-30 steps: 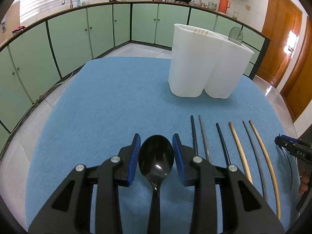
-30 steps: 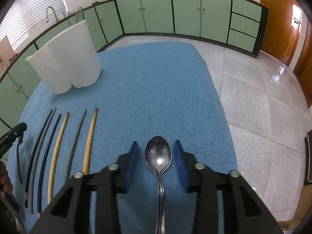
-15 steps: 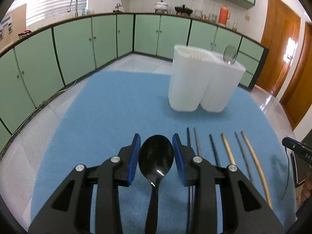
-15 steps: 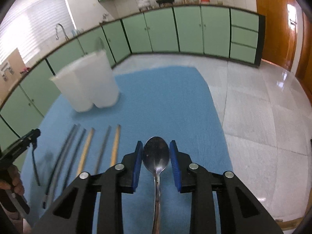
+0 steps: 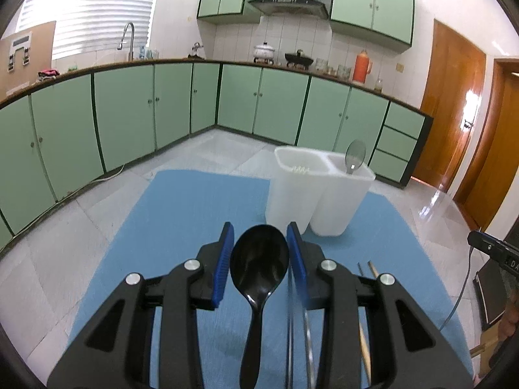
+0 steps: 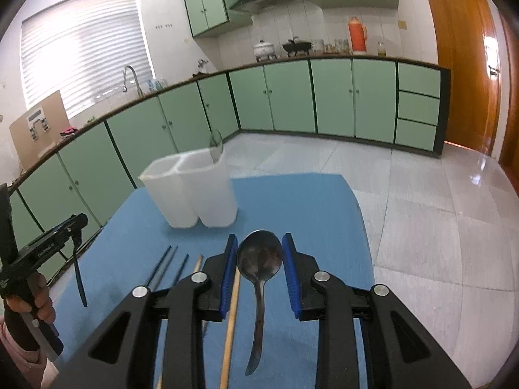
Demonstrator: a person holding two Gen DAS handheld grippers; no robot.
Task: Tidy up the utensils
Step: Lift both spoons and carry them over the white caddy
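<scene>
Blue mat [image 5: 194, 214] covers the tabletop, and a white two-part holder [image 5: 301, 194] stands on it with one metal spoon [image 5: 355, 157] inside its right part. Chopsticks [image 6: 168, 264] lie in a row on the mat. Left claw [image 5: 259, 256] is clenched on a black spoon [image 5: 259, 265], held above the mat. Right claw [image 6: 259, 259] grasps a steel spoon [image 6: 259, 257], also lifted.

Daylight pours through the blinds [image 5: 97, 9], blown out to white. Glare streaks the orange door [image 5: 467, 97] and the tiled floor [image 6: 480, 178]. Fisheye distortion bends the cabinets [image 5: 129, 110], dark vignette rims both views, and focus stays fairly sharp.
</scene>
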